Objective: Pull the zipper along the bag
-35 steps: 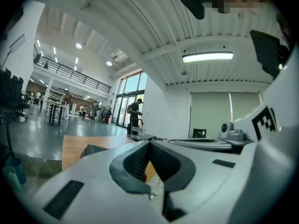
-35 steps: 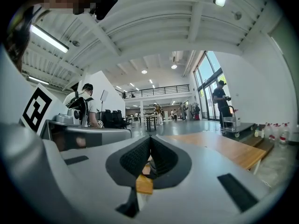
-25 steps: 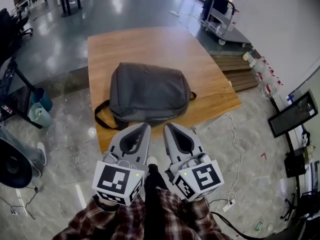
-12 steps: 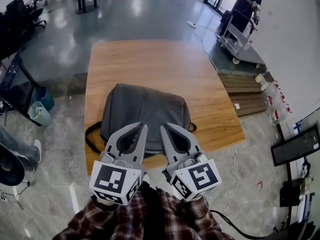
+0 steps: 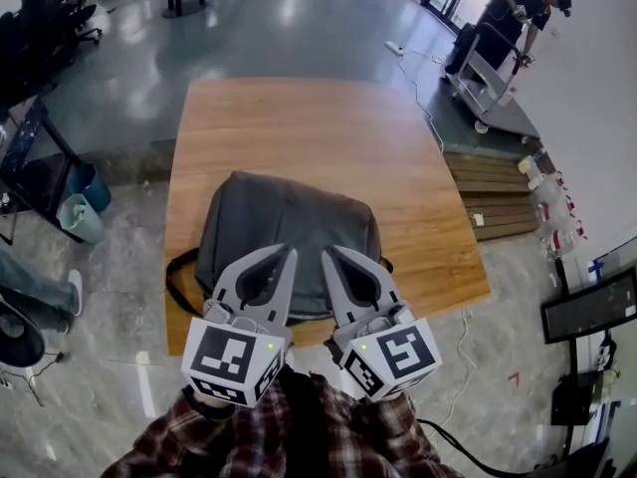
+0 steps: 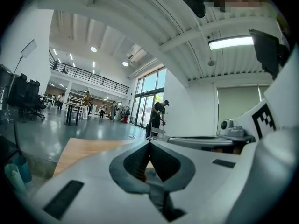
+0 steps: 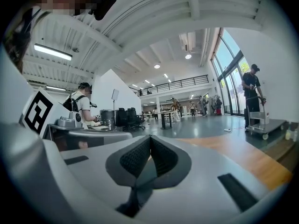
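Observation:
A grey backpack (image 5: 284, 229) lies flat on the wooden table (image 5: 299, 127), near its front edge, with a dark strap loop (image 5: 177, 272) hanging off the left. I cannot make out its zipper pull. Both grippers are held side by side in front of me, above the bag's near end and apart from it. The left gripper (image 5: 291, 252) is shut with nothing in it, and the right gripper (image 5: 327, 254) is the same. In the left gripper view the left gripper (image 6: 149, 143) points across the room, its jaws pressed together. In the right gripper view the right gripper (image 7: 149, 137) also shows closed jaws.
A person with a metal cart (image 5: 493, 73) stands beyond the table's far right corner. Wooden steps (image 5: 503, 192) and bottles lie to the right. Blue and teal bins (image 5: 82, 202) sit left of the table. A cable (image 5: 460, 352) trails on the floor at right.
The table and bag have come closer and now lie partly under the gripper tips. Both grippers stay shut and side by side.

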`<state>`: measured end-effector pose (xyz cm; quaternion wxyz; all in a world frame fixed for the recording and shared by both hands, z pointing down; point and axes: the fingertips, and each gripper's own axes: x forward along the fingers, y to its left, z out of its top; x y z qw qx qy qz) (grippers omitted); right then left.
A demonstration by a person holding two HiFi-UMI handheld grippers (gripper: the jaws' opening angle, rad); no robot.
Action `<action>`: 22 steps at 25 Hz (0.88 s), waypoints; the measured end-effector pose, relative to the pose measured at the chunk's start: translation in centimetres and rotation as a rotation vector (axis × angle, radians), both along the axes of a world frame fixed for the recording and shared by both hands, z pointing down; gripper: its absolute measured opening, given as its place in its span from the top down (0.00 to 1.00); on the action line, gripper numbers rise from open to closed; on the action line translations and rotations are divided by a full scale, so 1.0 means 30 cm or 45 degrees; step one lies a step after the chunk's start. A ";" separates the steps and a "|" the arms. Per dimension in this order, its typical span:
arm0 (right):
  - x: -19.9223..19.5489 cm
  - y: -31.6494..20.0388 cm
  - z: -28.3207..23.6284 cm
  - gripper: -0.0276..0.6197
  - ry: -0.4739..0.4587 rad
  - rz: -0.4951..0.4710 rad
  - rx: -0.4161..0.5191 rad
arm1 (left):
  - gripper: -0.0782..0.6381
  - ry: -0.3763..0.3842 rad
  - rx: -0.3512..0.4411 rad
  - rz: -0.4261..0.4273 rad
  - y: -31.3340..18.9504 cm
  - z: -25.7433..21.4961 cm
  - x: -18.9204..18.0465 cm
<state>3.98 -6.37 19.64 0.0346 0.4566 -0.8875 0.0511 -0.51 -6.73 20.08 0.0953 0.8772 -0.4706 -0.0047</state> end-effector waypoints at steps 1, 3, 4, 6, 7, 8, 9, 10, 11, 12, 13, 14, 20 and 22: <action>-0.002 -0.007 0.004 0.94 -0.001 0.003 -0.006 | 0.88 -0.003 -0.005 0.001 -0.008 0.003 -0.004; -0.001 -0.018 0.015 0.94 -0.003 0.008 -0.020 | 0.88 -0.008 -0.019 0.000 -0.024 0.014 -0.009; 0.002 -0.025 0.025 0.94 -0.002 0.010 -0.028 | 0.88 -0.011 -0.026 -0.003 -0.034 0.023 -0.011; 0.006 -0.046 0.062 0.94 0.004 0.016 -0.057 | 0.88 -0.015 -0.055 -0.011 -0.058 0.057 -0.023; 0.002 -0.060 0.089 0.94 0.008 0.017 -0.080 | 0.88 -0.019 -0.077 -0.014 -0.071 0.083 -0.036; -0.007 -0.074 0.121 0.94 0.011 0.016 -0.108 | 0.88 -0.028 -0.104 -0.019 -0.085 0.116 -0.054; -0.020 -0.088 0.157 0.94 0.012 0.011 -0.140 | 0.88 -0.043 -0.133 -0.025 -0.099 0.153 -0.074; -0.032 -0.098 0.193 0.94 0.012 0.007 -0.173 | 0.88 -0.063 -0.166 -0.030 -0.109 0.195 -0.092; -0.039 -0.104 0.231 0.94 0.012 0.005 -0.208 | 0.88 -0.084 -0.203 -0.031 -0.115 0.240 -0.104; -0.042 -0.107 0.270 0.94 0.012 0.004 -0.244 | 0.88 -0.104 -0.244 -0.027 -0.117 0.288 -0.110; -0.042 -0.108 0.311 0.94 0.015 0.004 -0.279 | 0.88 -0.125 -0.285 -0.021 -0.116 0.338 -0.111; -0.042 -0.109 0.351 0.94 0.020 0.002 -0.314 | 0.88 -0.148 -0.325 -0.014 -0.116 0.389 -0.110; -0.062 -0.080 0.616 0.94 0.061 -0.036 -0.530 | 0.88 -0.233 -0.568 0.017 -0.085 0.695 -0.114; -0.074 -0.056 0.700 0.94 0.067 -0.044 -0.600 | 0.88 -0.233 -0.638 0.016 -0.069 0.786 -0.127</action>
